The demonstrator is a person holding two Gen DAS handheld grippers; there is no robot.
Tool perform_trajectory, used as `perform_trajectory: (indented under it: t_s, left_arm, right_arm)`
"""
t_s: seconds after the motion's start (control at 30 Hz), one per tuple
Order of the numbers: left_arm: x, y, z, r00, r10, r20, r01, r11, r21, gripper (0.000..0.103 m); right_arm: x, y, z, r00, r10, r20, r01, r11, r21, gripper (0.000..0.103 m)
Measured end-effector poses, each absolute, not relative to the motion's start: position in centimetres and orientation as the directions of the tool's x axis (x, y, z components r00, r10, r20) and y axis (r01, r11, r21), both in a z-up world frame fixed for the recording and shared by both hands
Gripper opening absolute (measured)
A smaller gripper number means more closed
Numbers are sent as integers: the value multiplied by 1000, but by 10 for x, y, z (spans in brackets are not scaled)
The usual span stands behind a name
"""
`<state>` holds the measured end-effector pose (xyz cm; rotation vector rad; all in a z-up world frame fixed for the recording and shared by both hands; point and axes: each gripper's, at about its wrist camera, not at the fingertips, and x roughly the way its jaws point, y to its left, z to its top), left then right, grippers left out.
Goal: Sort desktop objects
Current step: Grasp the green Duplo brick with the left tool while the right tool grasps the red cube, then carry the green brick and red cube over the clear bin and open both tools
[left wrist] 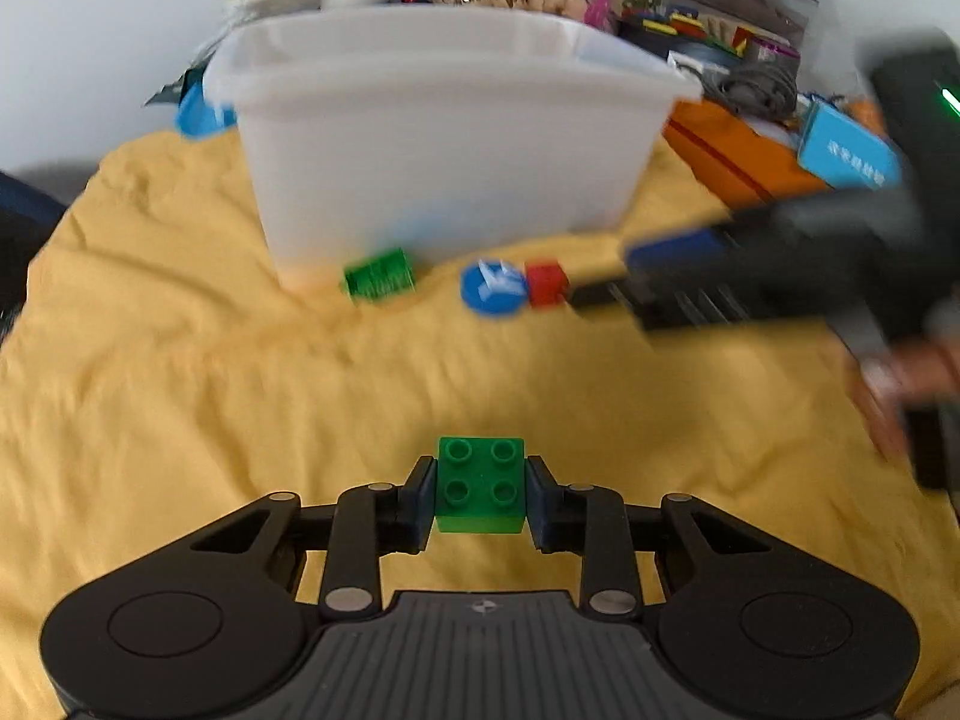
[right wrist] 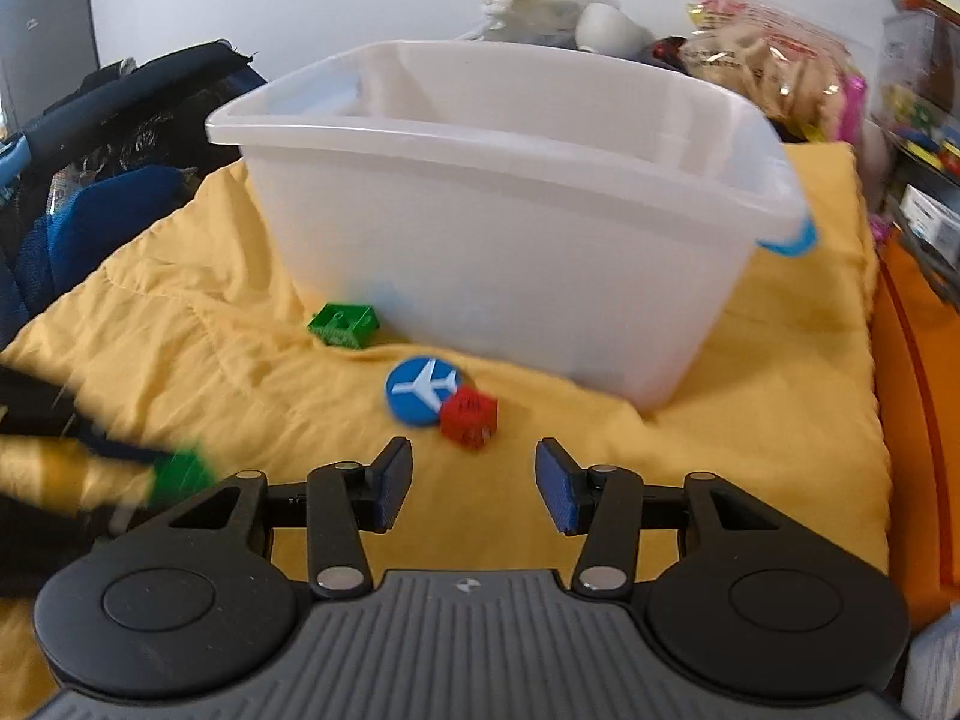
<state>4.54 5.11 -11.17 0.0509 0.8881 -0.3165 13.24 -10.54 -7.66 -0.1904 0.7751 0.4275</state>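
Green brick: a green square four-stud plastic brick (left wrist: 480, 483) sits between the pads of the left gripper (left wrist: 480, 495), studs up, well in front of the translucent white plastic bin (left wrist: 444, 138) on the yellow quilted cloth (left wrist: 180, 390).
Left claw: closed on the green brick's two side faces; the brick is square, so it has no long axis to speak of.
Ribbed green block: a second green block (right wrist: 343, 325) lies tipped on its side at the bin's front-left foot, touching or nearly touching the wall.
Blue disc: a flat round blue disc with a white aeroplane (right wrist: 423, 390) lies face up just in front of the bin.
Red cube: a small red plastic cube (right wrist: 468, 412) rests against the disc's right edge, one corner turned toward the right gripper (right wrist: 474, 489).
Right claw: open and empty, jaws apart, pointing at the cube, which lies just ahead and about centred between them.
Nearer hand: the right; judged, the cube is its next pick.
Likely step: lifting the held brick over the bin's rim.
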Motion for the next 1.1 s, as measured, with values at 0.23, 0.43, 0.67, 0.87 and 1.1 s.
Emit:
perform_trajectory:
  t_s: [0.23, 0.43, 0.67, 0.87, 1.1]
  left_arm:
    - [35, 47, -125, 573, -237, -785, 283, 956, -82, 34]
    - [33, 48, -124, 570, -244, -784, 277, 956, -96, 38]
    - [32, 50, -122, 576, -238, -782, 276, 957, -87, 38]
    - [32, 46, -122, 574, -232, -785, 283, 956, -76, 38]
    - [31, 44, -124, 587, -231, -776, 305, 951, -53, 34]
  right_arm:
    - [163, -95, -98, 599, 326, -732, -438, 898, 42, 48]
    - [156, -88, -100, 563, 324, -760, -482, 876, 17, 29]
    - [98, -112, -76, 545, 345, -764, -453, 888, 78, 29]
    - [65, -117, -93, 521, 308, -796, -430, 900, 67, 30]
    - [58, -119, -102, 547, 307, -779, -412, 909, 69, 33]
